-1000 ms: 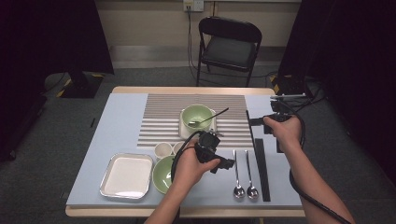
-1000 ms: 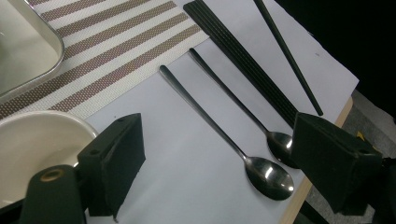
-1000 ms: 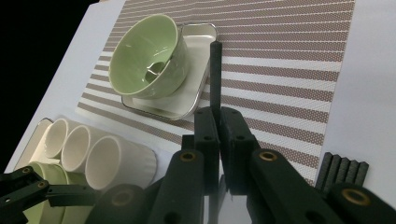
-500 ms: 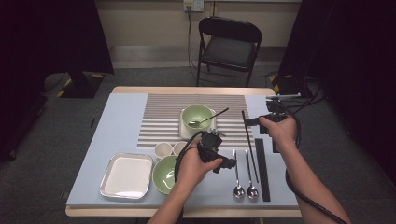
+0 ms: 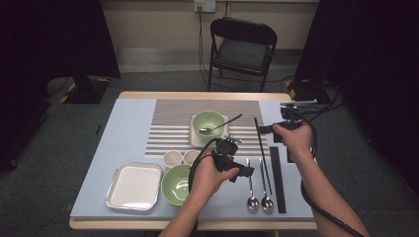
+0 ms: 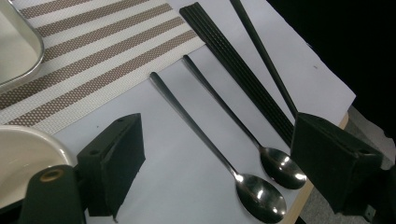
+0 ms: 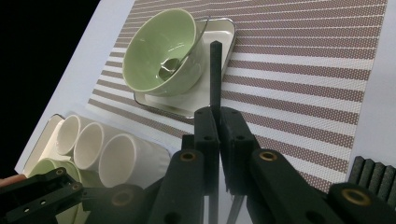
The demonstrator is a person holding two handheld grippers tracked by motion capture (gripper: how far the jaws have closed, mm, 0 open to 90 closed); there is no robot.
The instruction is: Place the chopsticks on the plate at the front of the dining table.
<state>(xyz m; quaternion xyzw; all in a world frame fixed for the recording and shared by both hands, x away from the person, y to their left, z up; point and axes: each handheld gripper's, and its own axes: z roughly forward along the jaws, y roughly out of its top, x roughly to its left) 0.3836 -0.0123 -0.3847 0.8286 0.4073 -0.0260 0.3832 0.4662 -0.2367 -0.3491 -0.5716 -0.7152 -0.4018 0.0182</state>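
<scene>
Right hand-held gripper (image 5: 267, 130): jaws pinched tight on a single black chopstick (image 5: 262, 150), held near its far end above the table's (image 5: 123, 128) right side. In the right gripper view the stick (image 7: 215, 74) rises straight from between the closed jaws.
Left hand-held gripper (image 5: 245, 171): jaws spread wide and holding nothing — it hovers just left of the two spoons (image 5: 259, 185), which lie between its jaws in the left gripper view.
Chopstick position: slanted, upper end in the right jaws, lower end running down toward the spoons beside the black ribbed chopstick rest strip (image 5: 277, 177). Whether its lower tip touches the table I cannot tell.
Nearby: green bowl with a spoon (image 5: 208, 124) on a small white tray on the striped mat; three small white cups (image 7: 100, 144) and a second green bowl (image 5: 176, 183) close to the left hand.
Risk, slip: the grip sits at one end of a thin smooth stick, so it could pivot or slide out — likely if the hand tilts or swings quickly.
Risk, collision: the free end could knock the spoons out of line as it is lowered.
Risk, crowding: both hands work close together, so their cables could catch.
</scene>
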